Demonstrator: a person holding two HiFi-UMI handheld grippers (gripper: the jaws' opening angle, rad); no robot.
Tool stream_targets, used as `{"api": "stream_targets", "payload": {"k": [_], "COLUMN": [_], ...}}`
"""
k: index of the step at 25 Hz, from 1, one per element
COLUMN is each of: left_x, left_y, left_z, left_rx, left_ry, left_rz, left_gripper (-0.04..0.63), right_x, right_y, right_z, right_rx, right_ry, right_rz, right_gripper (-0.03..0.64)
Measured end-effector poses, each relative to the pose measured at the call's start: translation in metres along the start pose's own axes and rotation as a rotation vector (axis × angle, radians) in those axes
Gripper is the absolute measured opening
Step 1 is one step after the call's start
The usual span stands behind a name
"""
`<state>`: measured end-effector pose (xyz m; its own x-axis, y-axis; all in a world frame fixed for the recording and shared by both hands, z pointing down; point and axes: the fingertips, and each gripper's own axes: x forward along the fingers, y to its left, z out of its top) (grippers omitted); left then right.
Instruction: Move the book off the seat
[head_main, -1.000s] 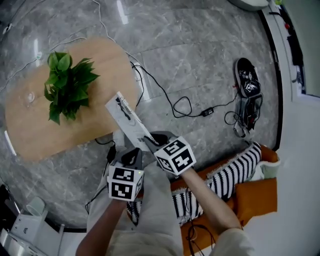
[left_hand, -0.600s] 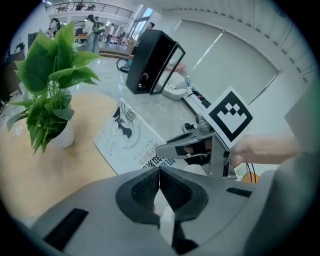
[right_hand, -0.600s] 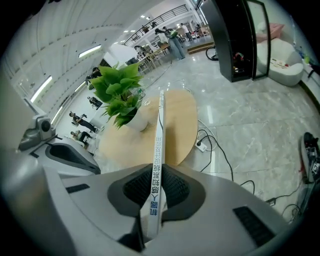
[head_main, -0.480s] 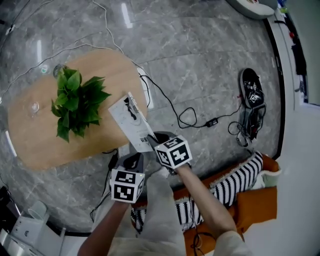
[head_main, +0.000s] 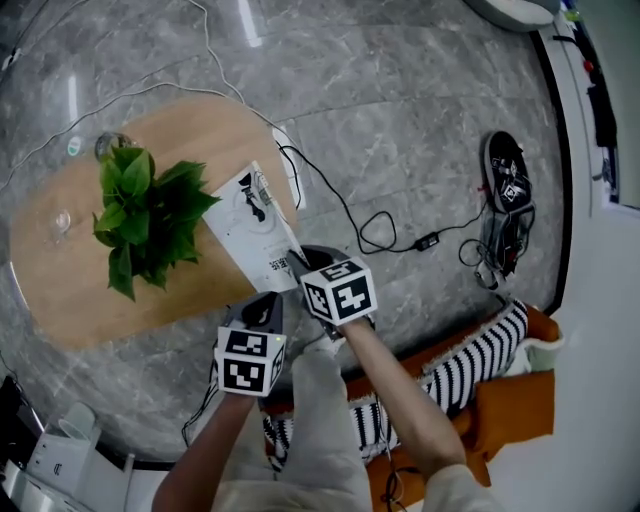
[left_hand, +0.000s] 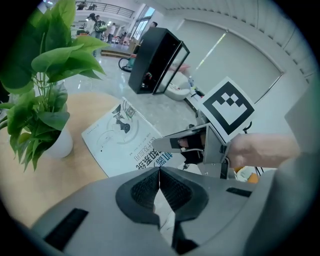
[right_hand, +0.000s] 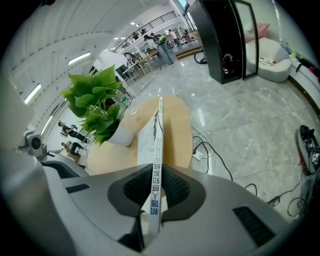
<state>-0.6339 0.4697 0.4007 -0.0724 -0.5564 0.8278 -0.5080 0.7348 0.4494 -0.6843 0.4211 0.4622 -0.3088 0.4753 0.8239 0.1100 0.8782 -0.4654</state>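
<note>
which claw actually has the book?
The right claw: its pads are clamped on the near edge of the white book. The left claw is shut with nothing between its pads.

An open office lobby or lounge is indicated: a polished grey stone floor (head_main: 420, 120) is laid throughout, an oval wooden table (head_main: 60, 290) with a potted plant (head_main: 145, 215) is set near an orange seat (head_main: 515, 395), and a glass-fronted black cabinet (right_hand: 225, 40), a white sofa (right_hand: 272, 57) and standing people (right_hand: 162, 42) are seen farther back
</note>
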Motion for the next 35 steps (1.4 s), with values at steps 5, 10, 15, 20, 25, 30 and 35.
{"api": "stream_targets", "payload": {"k": [5, 10, 15, 20, 25, 30, 35], "left_x": [0.008, 0.017, 0.027, 0.032, 0.033, 0.037, 0.038], "left_y": [0.02, 0.041, 0.06, 0.072, 0.078, 0.085, 0.085], "left_z": [0.005, 0.012, 0.02, 0.023, 0.031, 0.035, 0.035], "left_rx": [0.0, 0.002, 0.011, 0.016, 0.017, 0.017, 0.022], "left_ry": [0.003, 0.006, -0.001, -0.002, -0.016, -0.022, -0.021], "left_rz": [0.009, 0.019, 0.023, 0.035, 0.041, 0.052, 0.052], "left_gripper": [0.009, 0.009, 0.009, 0.009, 0.009, 0.009, 0.009], "right_x": [0.012, 0.024, 0.036, 0.047, 0.055, 0.063, 0.066], "right_y": [-0.011, -0.018, -0.022, -0.02, -0.021, -0.025, -0.035], "right_z": [0.01, 0.018, 0.03, 0.044, 0.058, 0.066, 0.064], "right_rx": [0.016, 0.02, -0.006, -0.031, -0.061, -0.106, -0.132], "right_ry": [-0.019, -0.034, -0.048, -0.062, -0.071, -0.066, -0.047], "right_rz": [-0.033, -0.061, -0.089, -0.103, -0.122, -0.153, -0.224], "right_gripper": [0.046, 0.046, 0.046, 0.046, 0.046, 0.048, 0.074]}}
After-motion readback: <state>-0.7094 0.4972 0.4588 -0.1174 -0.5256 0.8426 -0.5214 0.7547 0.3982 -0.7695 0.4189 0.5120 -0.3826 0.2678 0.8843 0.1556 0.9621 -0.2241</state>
